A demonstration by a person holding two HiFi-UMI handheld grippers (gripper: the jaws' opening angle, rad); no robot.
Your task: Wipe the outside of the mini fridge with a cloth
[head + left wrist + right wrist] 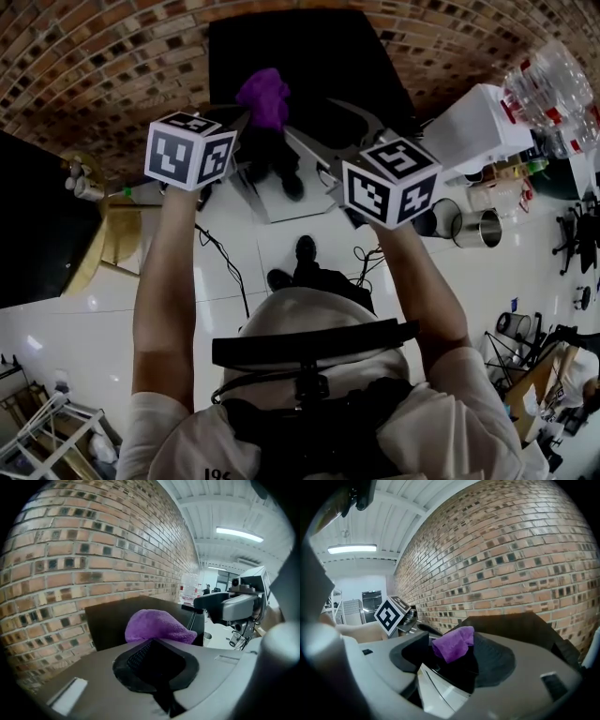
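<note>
While the person holds both tools up in front of the brick wall (93, 550), the left claw (156, 643) has its two jaws pressed together, and a purple cloth (157, 625) is pinched at their tips, bunched up into a rounded heap above them. In the head view this cloth is in the upper middle of the frame, over the dark top of the black mini fridge (319, 56); I cannot tell if it touches the fridge. The right claw (454, 665) has its jaws spread wide with nothing gripped, and in the right gripper view the cloth shows in the gap between them, beyond the tips. In that view a marker cube (391, 615) of the left claw is at the middle left. In the head view, both arms reach toward the top of the frame above a white floor (281, 244).
</note>
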